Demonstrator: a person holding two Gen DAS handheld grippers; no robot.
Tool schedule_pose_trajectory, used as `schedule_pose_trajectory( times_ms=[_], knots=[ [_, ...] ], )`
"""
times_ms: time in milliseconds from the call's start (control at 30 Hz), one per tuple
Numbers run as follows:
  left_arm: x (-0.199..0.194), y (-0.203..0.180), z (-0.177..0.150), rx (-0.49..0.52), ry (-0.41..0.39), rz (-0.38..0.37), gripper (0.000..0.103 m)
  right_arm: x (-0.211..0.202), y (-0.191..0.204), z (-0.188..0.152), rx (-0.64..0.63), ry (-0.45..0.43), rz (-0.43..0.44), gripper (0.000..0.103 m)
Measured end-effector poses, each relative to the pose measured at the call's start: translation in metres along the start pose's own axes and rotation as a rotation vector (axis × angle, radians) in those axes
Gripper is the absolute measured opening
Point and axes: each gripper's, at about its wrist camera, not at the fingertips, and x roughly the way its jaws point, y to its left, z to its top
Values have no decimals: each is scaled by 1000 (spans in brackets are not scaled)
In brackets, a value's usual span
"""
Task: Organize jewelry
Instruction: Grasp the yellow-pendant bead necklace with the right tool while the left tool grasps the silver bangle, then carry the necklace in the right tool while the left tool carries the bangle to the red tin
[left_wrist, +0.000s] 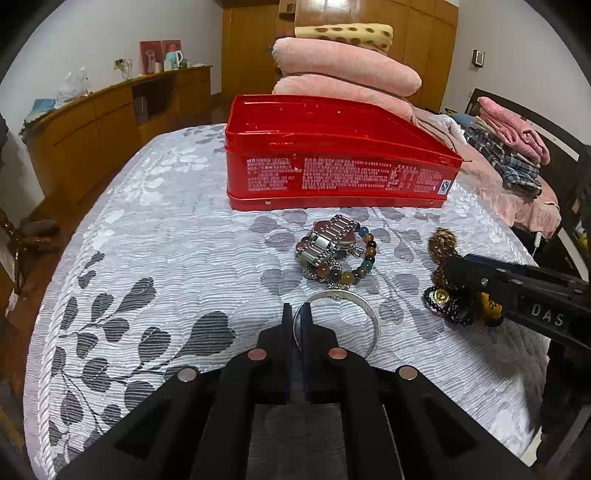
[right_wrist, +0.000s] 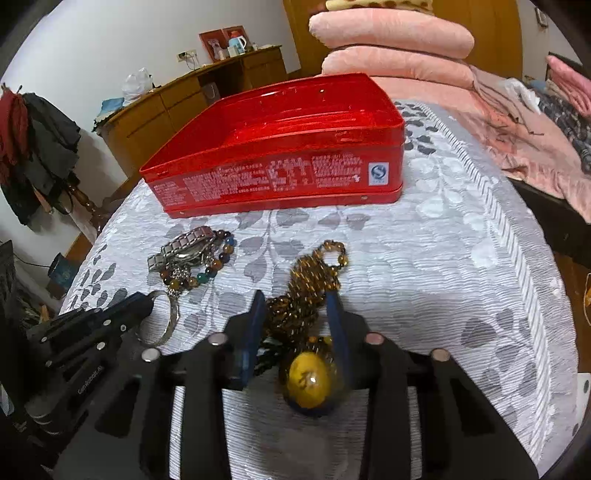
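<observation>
A silver bangle (left_wrist: 371, 314) lies on the leaf-patterned cloth, and my left gripper (left_wrist: 297, 310) is shut on its near rim. The right wrist view shows this grip from the side, bangle (right_wrist: 168, 325) in left gripper (right_wrist: 147, 301). My right gripper (right_wrist: 295, 302) is shut on a bundle of amber bead necklace (right_wrist: 310, 273), whose yellow pendant (right_wrist: 308, 380) sits low between the fingers. In the left wrist view the right gripper (left_wrist: 448, 267) reaches in from the right onto those beads (left_wrist: 441, 240). An open red tin (left_wrist: 332, 166) stands behind.
A metal link bracelet tangled with a coloured bead bracelet (left_wrist: 338, 247) lies between the tin and the bangle. Black beads (left_wrist: 450, 310) lie under the right gripper. Folded pink blankets (left_wrist: 347, 66) are stacked behind the tin. The cloth's edge drops off at the right (right_wrist: 532, 258).
</observation>
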Motion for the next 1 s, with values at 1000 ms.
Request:
schedule_pose_trajectory(
  times_ms=[1000],
  knots=[
    [-43,3,25,-14,-128,-47,3,-69,15,12,-55,-163,61,20]
  ],
)
